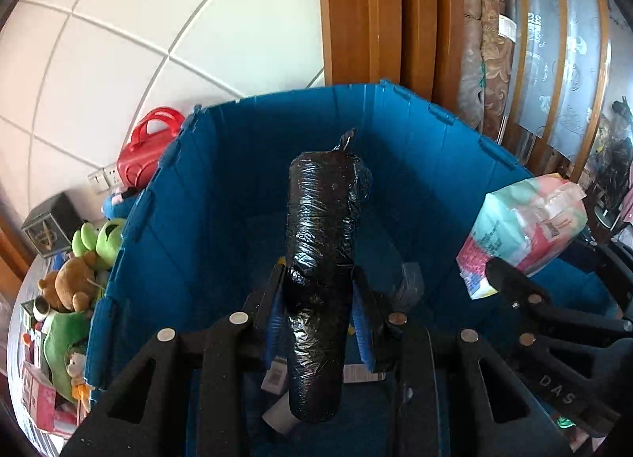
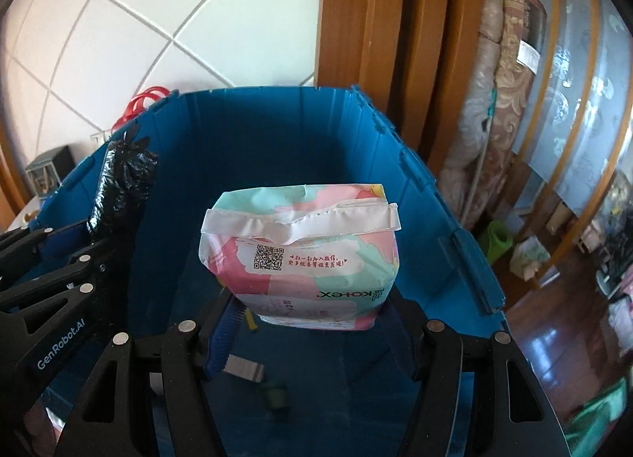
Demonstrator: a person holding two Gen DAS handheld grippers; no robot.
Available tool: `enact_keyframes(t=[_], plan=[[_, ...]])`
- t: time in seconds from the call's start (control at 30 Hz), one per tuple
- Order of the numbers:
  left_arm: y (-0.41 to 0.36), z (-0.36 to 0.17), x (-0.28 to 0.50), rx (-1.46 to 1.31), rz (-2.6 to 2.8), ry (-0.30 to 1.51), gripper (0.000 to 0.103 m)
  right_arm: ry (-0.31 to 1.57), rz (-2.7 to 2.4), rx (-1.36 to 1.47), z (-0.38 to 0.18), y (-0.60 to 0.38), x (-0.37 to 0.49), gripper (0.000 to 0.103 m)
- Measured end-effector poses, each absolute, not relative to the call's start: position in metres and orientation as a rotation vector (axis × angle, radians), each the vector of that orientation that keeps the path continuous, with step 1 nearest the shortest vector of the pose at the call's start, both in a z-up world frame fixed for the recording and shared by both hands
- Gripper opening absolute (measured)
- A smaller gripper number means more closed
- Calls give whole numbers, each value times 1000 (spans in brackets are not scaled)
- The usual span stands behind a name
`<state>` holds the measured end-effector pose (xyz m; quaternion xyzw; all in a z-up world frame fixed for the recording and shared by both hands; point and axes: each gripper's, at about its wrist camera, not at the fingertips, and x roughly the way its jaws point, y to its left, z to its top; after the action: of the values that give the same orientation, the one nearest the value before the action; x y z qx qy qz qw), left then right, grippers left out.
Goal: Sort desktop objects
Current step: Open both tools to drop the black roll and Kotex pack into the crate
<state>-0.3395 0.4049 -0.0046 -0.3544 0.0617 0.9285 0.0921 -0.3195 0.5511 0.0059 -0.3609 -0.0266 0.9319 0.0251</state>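
Two grippers we hold over the blue crate (image 1: 221, 188). Our left gripper (image 1: 321, 298), jaws nearly together, clamps a black plastic-wrapped roll (image 1: 322, 243) upright. Our right gripper (image 2: 312, 312), jaws about half spread, grips a pink-and-mint soft pack (image 2: 304, 255). Below lie small items on the crate floor; stuffed toys (image 1: 75, 279) sit outside, left.
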Motion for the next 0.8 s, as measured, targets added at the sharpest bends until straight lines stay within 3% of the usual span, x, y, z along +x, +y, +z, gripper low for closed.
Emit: enact_keyframes(t=[0.43, 0.67, 0.73, 0.8], plan=[[396, -6, -341, -1056, 2757, 100, 31, -145, 2835, -1131, -2, 544, -319, 65], [396, -5, -341, -1064, 2745, 93, 51, -158, 2799, -1116, 0, 543, -321, 66], [394, -4, -340, -1060, 2747, 91, 57, -156, 2794, -1101, 2, 543, -321, 69], [392, -3, -339, -1056, 2750, 93, 61, -153, 2796, -1080, 5, 543, -320, 91]])
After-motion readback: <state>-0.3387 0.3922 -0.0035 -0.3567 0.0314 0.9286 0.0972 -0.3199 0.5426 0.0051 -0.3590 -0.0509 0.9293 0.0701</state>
